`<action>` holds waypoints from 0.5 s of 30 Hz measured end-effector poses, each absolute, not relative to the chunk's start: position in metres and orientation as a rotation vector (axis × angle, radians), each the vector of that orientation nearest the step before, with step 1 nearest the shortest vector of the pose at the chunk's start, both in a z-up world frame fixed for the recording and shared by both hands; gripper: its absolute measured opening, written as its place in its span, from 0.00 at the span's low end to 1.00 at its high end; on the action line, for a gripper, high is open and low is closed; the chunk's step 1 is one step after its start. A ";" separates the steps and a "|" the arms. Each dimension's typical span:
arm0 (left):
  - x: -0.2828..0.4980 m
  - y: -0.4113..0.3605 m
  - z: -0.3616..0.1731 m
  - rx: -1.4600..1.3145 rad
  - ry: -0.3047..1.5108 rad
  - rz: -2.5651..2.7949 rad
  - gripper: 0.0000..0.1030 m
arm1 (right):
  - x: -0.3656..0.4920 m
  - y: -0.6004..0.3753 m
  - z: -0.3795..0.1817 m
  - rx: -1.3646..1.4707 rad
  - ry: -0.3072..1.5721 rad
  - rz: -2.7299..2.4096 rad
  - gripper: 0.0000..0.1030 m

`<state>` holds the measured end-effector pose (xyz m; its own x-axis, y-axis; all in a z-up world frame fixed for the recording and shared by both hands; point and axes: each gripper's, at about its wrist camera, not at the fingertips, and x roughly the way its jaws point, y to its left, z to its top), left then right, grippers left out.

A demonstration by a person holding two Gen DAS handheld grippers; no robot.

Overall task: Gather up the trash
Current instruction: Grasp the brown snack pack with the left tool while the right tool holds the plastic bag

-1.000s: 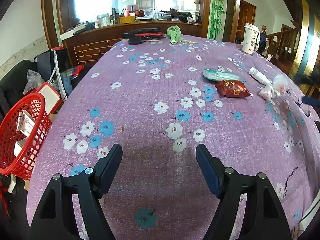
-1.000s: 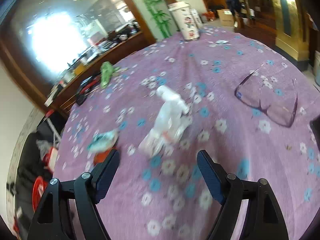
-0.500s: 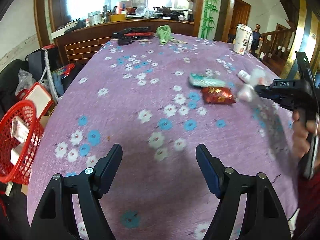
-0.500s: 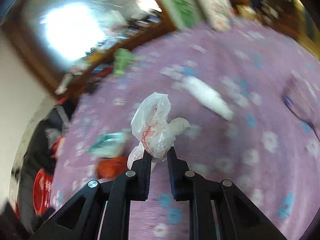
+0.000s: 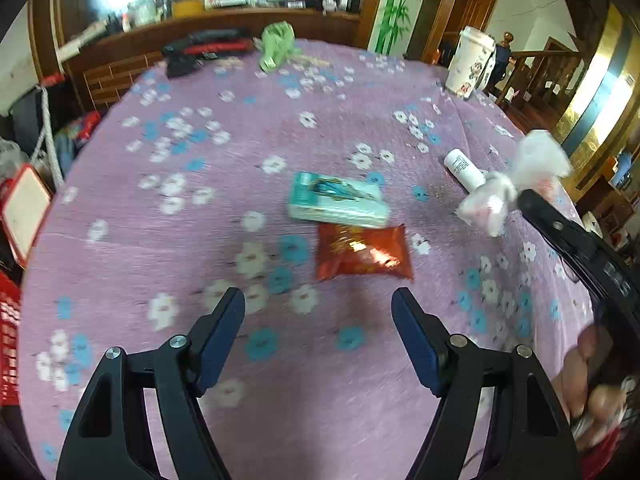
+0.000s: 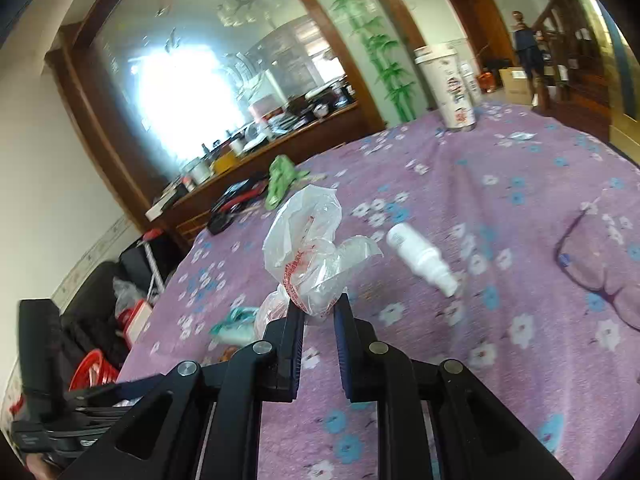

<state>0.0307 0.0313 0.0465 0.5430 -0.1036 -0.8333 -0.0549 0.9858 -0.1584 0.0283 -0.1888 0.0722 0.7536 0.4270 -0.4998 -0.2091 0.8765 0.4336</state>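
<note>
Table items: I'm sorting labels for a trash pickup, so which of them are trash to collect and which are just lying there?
Trash to collect:
- plastic bag, pinched in the right gripper
- red snack packet
- teal wrapper
- white bottle, probably

Just lying about:
- glasses
- tall paper cup
- green cloth
- black and red tool

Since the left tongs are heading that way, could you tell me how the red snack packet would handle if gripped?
The red snack packet looks puffy and glossy, so probably light, crinkly and a bit slippery. It lies flat, so it shouldn't roll.
</note>
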 end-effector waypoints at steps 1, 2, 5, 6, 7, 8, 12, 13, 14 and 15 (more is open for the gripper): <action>0.035 0.027 0.045 -0.174 1.000 -0.029 0.72 | 0.028 -0.193 0.073 0.382 0.620 0.344 0.15; 0.041 0.020 0.043 -0.163 1.005 -0.029 0.72 | 0.028 -0.198 0.075 0.393 0.613 0.328 0.15; 0.054 0.001 0.035 -0.110 1.016 -0.021 0.72 | 0.032 -0.205 0.076 0.401 0.600 0.295 0.15; 0.059 -0.005 0.031 -0.090 1.019 -0.015 0.73 | 0.034 -0.207 0.076 0.413 0.602 0.298 0.15; 0.063 -0.010 0.028 -0.073 1.022 -0.012 0.73 | 0.034 -0.208 0.076 0.423 0.607 0.301 0.15; 0.068 -0.013 0.025 -0.055 1.026 -0.007 0.73 | 0.034 -0.208 0.075 0.425 0.611 0.304 0.15; 0.078 -0.014 0.011 -0.025 1.027 0.015 0.71 | 0.033 -0.206 0.076 0.410 0.610 0.313 0.15; 0.079 -0.010 0.008 -0.043 1.024 0.008 0.66 | 0.032 -0.205 0.077 0.404 0.608 0.318 0.15; 0.078 -0.008 0.008 -0.038 1.002 0.016 0.61 | 0.032 -0.202 0.077 0.395 0.608 0.328 0.15; 0.077 -0.006 0.009 -0.033 0.997 0.020 0.58 | 0.032 -0.201 0.077 0.387 0.608 0.333 0.15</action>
<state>0.0774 -0.0063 0.0086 0.5425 0.0018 -0.8400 -0.0323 0.9993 -0.0187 0.0322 -0.2009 0.0767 0.7721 0.4104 -0.4853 -0.1870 0.8765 0.4436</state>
